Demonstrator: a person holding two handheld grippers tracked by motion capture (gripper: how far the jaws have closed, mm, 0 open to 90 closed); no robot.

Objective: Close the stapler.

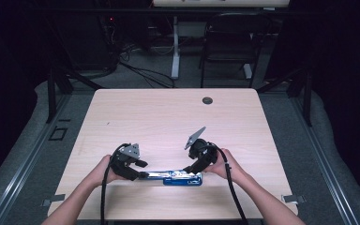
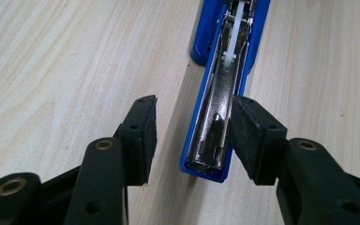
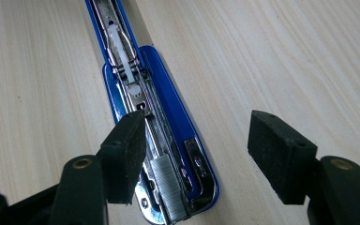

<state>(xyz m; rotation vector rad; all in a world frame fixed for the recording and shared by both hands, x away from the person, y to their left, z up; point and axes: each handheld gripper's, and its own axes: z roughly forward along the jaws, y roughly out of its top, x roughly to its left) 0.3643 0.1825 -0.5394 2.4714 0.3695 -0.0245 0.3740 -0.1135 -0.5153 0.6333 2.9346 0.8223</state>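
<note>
A blue stapler is lying flat on the wooden table, near the front edge, swung fully open so top arm and base are stretching out in one line. The person is working both ends of it.

The left gripper is sitting at the stapler's left end. In the left gripper view its jaws are standing partly apart around the tip of the open arm: the right pad is lying against the metal channel's side, the left pad is standing clear with bare table between. Not clamping.

The right gripper is sitting over the other end. In the right gripper view its jaws are standing fairly wide. The left pad is resting on or just over the stapler's edge, cannot tell which; the right pad is hanging well off over the table. A strip of staples is lying in the chrome magazine, with a white plastic pusher farther up the channel.

No readable brand, label or writing on the stapler or grippers.
</note>
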